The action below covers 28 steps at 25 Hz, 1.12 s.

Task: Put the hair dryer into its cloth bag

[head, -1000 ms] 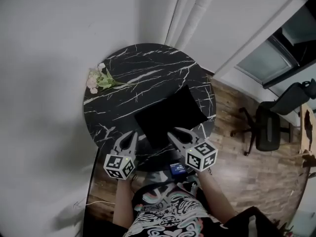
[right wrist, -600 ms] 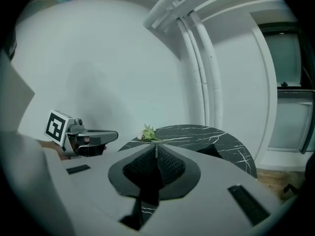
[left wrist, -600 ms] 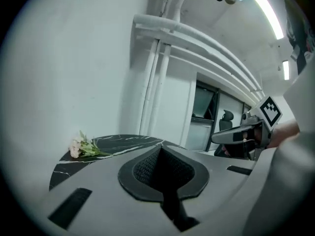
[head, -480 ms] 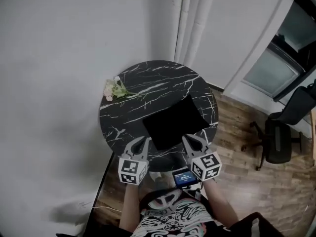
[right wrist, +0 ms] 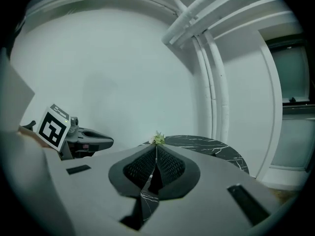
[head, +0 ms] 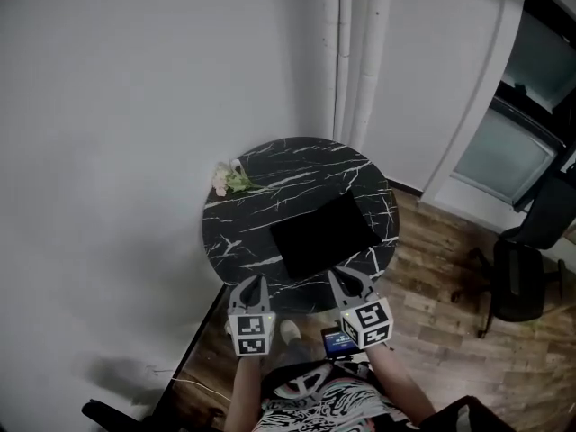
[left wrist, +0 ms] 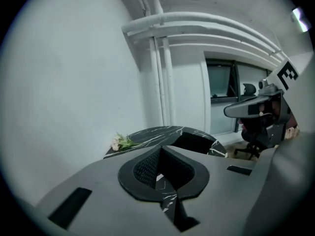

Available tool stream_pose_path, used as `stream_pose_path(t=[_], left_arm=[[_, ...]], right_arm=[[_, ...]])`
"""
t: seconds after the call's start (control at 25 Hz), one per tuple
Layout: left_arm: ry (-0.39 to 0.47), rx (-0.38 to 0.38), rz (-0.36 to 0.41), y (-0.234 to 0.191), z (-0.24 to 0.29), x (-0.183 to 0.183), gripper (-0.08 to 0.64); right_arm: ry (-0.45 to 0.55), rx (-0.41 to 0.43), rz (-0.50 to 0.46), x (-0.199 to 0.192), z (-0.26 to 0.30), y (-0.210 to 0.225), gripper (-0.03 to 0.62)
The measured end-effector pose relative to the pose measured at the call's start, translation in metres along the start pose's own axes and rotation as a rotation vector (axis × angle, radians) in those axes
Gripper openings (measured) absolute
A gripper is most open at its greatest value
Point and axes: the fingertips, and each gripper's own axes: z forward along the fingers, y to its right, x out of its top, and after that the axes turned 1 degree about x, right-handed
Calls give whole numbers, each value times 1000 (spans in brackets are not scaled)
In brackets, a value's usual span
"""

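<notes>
A flat black cloth bag (head: 322, 235) lies on the near half of the round black marble table (head: 270, 165); it also shows in the left gripper view (left wrist: 194, 142). No hair dryer shows in any view. My left gripper (head: 252, 286) hangs just off the table's near edge, left of the bag, jaws shut and empty (left wrist: 161, 148). My right gripper (head: 345, 282) hangs beside it at the bag's near right corner, apart from the cloth. Its jaws (right wrist: 156, 146) have just been closing and now meet with nothing between them.
A small bunch of pale flowers (head: 229, 178) lies at the table's far left rim. White pipes (head: 355, 52) run up the wall behind. A black office chair (head: 522, 277) stands on the wooden floor at the right. A small blue-screened device (head: 337, 340) hangs on the person's chest.
Both grippers have drawn back from the bag's near edge towards the person and risen. The right jaws went from open to shut. The table looks smaller and farther off.
</notes>
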Motion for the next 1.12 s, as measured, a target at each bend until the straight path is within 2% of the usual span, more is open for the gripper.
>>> stream_pose_path(t=[0.16,0.24,0.44,0.6,0.68,0.84,1.04,1.12], left_arm=[[136,-18,-140,10,-31,16,14],[145,-16,-144,16,-38,18,14],[121,4,-35,38,-52,20,14],[66,1,127,52,-47,11,14],[48,-6,152,55,-41,9,14],[91,-16,60,55,-40,21,14],[70,13,-46,43,-39,7,14],[75,17,-64,41,-38,7,14]], right_arm=[[15,21,-49,0,-12,-6,23],[9,26,-55,-3,-17,-5,23],[-3,25,-50,-13,-36,-9,23],[-6,28,-71,-15,-36,-9,23],[-4,17,-82,-11,-37,-5,20],[10,-5,-85,-3,-41,1,20],[13,-7,-94,-2,-40,4,20],[15,-15,-100,-1,-40,8,20]])
